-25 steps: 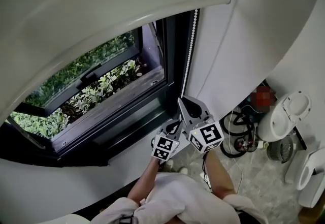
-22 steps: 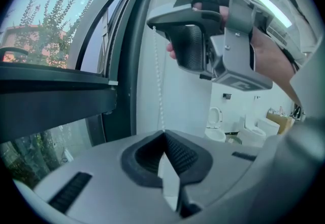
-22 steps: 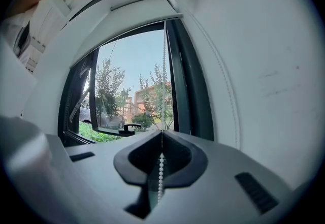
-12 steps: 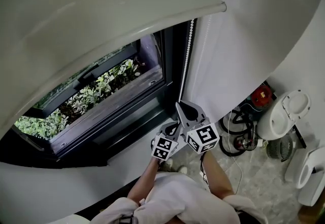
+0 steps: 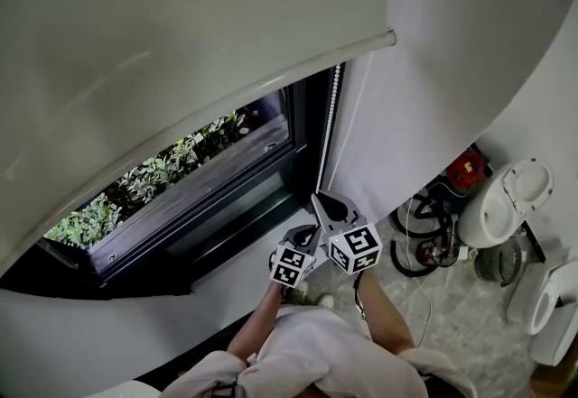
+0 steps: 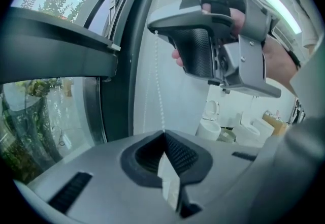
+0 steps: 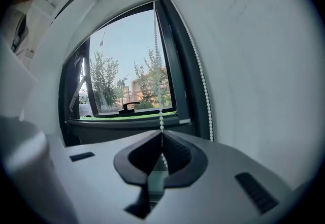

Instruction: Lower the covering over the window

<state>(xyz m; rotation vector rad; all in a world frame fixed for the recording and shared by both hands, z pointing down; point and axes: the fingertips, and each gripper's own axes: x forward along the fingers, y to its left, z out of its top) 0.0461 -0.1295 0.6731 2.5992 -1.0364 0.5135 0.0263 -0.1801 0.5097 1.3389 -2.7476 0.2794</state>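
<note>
Roller blind [image 5: 181, 44] partly down, covering the upper window [image 5: 208, 184], lower glass bare. Bead chain [image 5: 330, 121] hangs at the frame's right; right gripper [image 5: 320, 199] clamped on it, left gripper [image 5: 310, 230] clamped just below, likely to haul the same strand downward

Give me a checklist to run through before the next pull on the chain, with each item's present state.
1. The left gripper is shut on the bead chain: ok.
2. The right gripper is shut on the same strand, above the left one: ok.
3. The strand between the two grippers runs straight with no tangle: ok.
4. The roller blind is fully down over the window: not ok. Its bottom bar hangs partway, and the glass below it is uncovered.
5. There is chain left to pull below the grippers: cannot tell, because the grippers and hands hide it.
</note>
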